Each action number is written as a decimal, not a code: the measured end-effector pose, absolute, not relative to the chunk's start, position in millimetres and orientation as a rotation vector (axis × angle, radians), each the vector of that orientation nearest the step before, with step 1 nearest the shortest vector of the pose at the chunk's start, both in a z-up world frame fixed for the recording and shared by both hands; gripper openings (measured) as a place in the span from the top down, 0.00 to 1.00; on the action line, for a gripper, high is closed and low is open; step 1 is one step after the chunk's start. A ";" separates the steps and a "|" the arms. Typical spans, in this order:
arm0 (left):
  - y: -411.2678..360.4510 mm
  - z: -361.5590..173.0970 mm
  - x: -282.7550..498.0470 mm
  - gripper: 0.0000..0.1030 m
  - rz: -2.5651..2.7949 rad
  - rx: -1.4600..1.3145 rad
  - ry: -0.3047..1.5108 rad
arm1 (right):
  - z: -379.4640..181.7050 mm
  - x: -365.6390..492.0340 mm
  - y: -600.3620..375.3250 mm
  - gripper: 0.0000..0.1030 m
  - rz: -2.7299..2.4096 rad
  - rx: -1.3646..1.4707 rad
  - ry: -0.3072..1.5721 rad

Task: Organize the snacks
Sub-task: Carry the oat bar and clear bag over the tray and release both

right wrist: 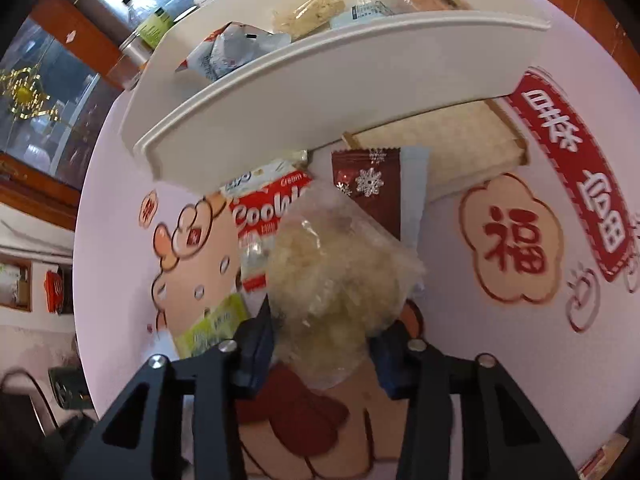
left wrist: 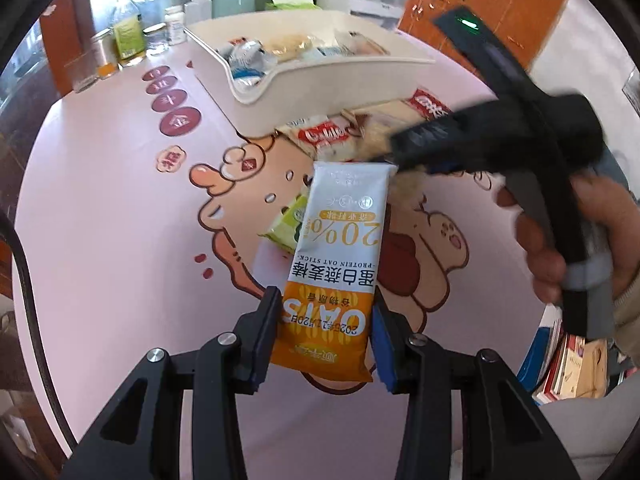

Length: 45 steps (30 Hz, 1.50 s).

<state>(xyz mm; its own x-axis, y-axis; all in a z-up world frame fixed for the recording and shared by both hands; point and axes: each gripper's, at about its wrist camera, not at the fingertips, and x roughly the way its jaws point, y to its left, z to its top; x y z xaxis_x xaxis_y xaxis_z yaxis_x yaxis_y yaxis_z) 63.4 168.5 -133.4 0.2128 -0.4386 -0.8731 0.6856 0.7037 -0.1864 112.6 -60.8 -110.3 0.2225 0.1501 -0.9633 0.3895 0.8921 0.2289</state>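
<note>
Left hand-held gripper (left wrist: 326,340): clamped on the orange end of an oat bar (left wrist: 336,264), one pad on each long edge. Bar lifted above the pink worktop (left wrist: 112,240), white end pointing away toward the white tray (left wrist: 320,96). Overlaps a green packet (left wrist: 286,226) lying on the worktop beneath.

Right hand-held gripper (right wrist: 322,354): closed on a clear bag of pale flakes (right wrist: 340,280), held between the pads, bag bulging up ahead of the fingers. In the left view, blurred, off to the right of the bar's far end, just short of the tray.

Tray: on the worktop ahead of both grippers, already holding several wrapped snacks.

Loose on the worktop against the tray's near wall: red cookie packet (right wrist: 268,212), brown snowflake packet (right wrist: 370,192), flat beige pack (right wrist: 440,148).

Behind the tray: bottles (left wrist: 128,28).
</note>
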 end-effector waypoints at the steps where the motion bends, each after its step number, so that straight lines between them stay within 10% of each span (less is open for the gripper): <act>1: 167.9 -129.4 62.8 0.61 -0.787 0.253 1.103 | -104.3 108.1 -60.5 0.60 -0.175 0.465 1.341; 24: 76.7 -14.9 52.7 0.61 -0.887 0.050 0.935 | 10.5 8.2 -121.3 0.60 -0.197 0.363 1.153; 45: -5.8 90.6 176.0 0.61 -0.482 0.001 0.712 | 97.4 159.8 -217.2 0.60 0.141 0.180 0.916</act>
